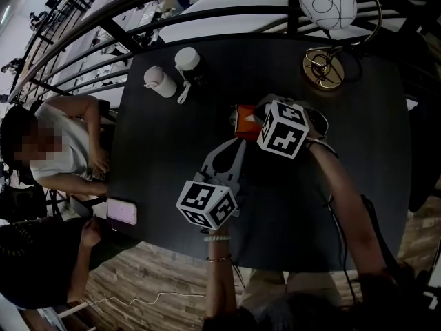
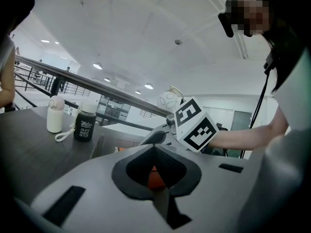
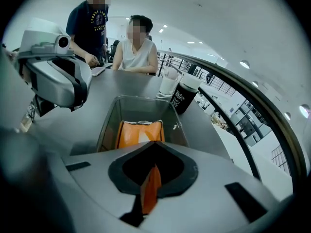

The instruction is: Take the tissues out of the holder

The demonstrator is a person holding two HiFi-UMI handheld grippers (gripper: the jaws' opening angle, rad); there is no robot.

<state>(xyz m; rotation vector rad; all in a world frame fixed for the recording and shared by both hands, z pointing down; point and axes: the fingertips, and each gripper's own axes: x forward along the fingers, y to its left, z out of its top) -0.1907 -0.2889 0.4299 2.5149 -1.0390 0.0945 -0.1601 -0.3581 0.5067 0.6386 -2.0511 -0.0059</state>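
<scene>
An orange tissue pack (image 3: pixel 139 132) lies inside a clear rectangular holder (image 3: pixel 108 123) on the dark table. In the right gripper view, my right gripper (image 3: pixel 154 145) hangs just over the holder's near end, its jaws shut on an orange edge of the pack. From the head view the pack (image 1: pixel 244 121) shows beside the right gripper's marker cube (image 1: pixel 283 129). My left gripper (image 1: pixel 227 158) points at the holder from the near left. Its jaws (image 2: pixel 154 148) look shut, with orange showing behind their gap; I cannot tell whether they clamp anything.
A white bottle (image 1: pixel 160 81) and a dark white-capped bottle (image 1: pixel 189 64) stand at the table's far left. A globe lamp (image 1: pixel 327 4) with a gold base (image 1: pixel 322 68) stands far right. A phone (image 1: pixel 121 211) lies at the left edge, beside two seated people.
</scene>
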